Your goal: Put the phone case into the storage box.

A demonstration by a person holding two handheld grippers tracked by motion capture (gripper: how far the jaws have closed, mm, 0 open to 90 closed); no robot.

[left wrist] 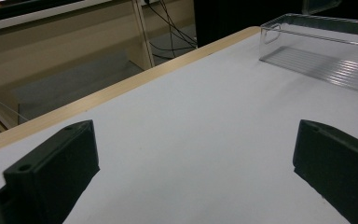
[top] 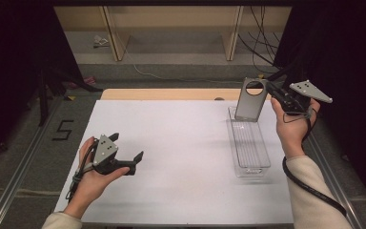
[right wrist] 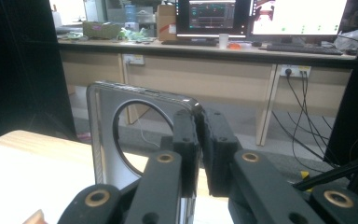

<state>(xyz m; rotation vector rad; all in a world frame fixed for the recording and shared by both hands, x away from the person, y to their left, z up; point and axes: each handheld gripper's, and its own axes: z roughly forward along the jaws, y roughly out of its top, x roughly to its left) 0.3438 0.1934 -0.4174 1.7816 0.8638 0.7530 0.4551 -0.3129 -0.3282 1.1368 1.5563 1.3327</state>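
Observation:
A grey flat panel with a round hole (top: 249, 104) stands upright at the far end of a clear plastic bin (top: 253, 169) on the right of the white table. My right gripper (top: 272, 91) is shut on the panel's upper right edge. In the right gripper view its jaws pinch that edge (right wrist: 200, 121), and the panel (right wrist: 102, 135) extends to the left. Whether the panel's lower edge touches the bin I cannot tell. My left gripper (top: 127, 146) is held just above the table at the near left, open with nothing in it. In the left gripper view its jaws (left wrist: 196, 140) stand wide apart, with the bin (left wrist: 272, 35) far off at the upper right.
A white sheet (top: 171, 152) covers the table, and a wooden strip (top: 171, 94) runs along its far edge. Beyond it are light wooden shelf legs (top: 112, 33) and cables (top: 262, 43) on the floor. Dark curtains stand on both sides.

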